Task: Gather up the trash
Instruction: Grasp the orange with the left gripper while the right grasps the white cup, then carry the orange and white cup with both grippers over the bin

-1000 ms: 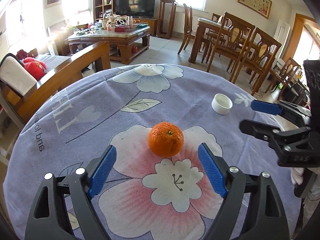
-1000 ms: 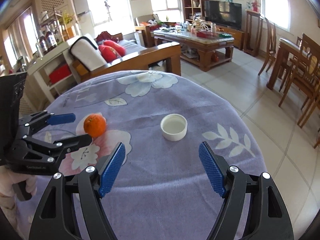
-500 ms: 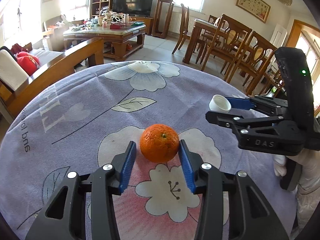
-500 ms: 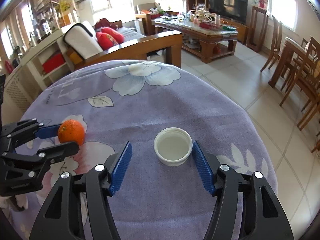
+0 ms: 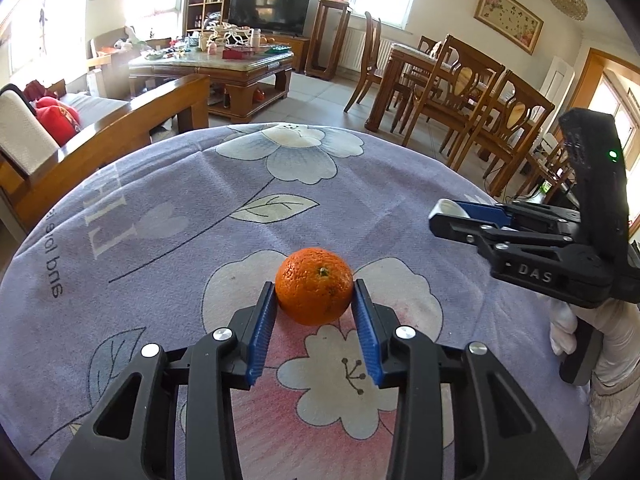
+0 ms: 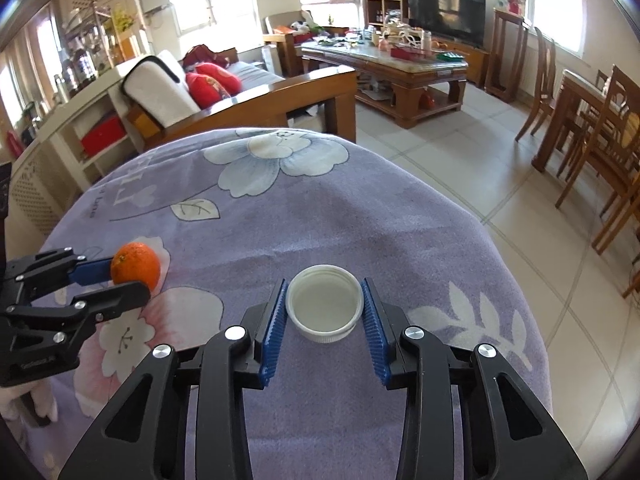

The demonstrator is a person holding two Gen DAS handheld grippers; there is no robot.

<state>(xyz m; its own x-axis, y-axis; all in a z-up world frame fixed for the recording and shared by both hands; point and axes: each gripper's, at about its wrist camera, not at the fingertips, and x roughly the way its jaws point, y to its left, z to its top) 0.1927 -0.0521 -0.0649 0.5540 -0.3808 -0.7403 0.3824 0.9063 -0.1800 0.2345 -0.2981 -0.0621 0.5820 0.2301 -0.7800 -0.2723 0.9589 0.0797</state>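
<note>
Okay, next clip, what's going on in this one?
A person holds a gripper in each hand over a table with a purple floral cloth. The left gripper is closing on an orange, blue fingers against its sides. The right gripper is closing around a white jar lid lying open side up. Both items sit on the cloth.

So on the worktop (image 6: pixel 360 216) there's one orange (image 6: pixel 135 263) and one white lid (image 6: pixel 325 303). Lid's right of the orange. Two tongs.

Orange (image 6: pixel 135 267) lies left of cap (image 6: pixel 325 307) on tablecloth (image 6: pixel 320 220).
</note>
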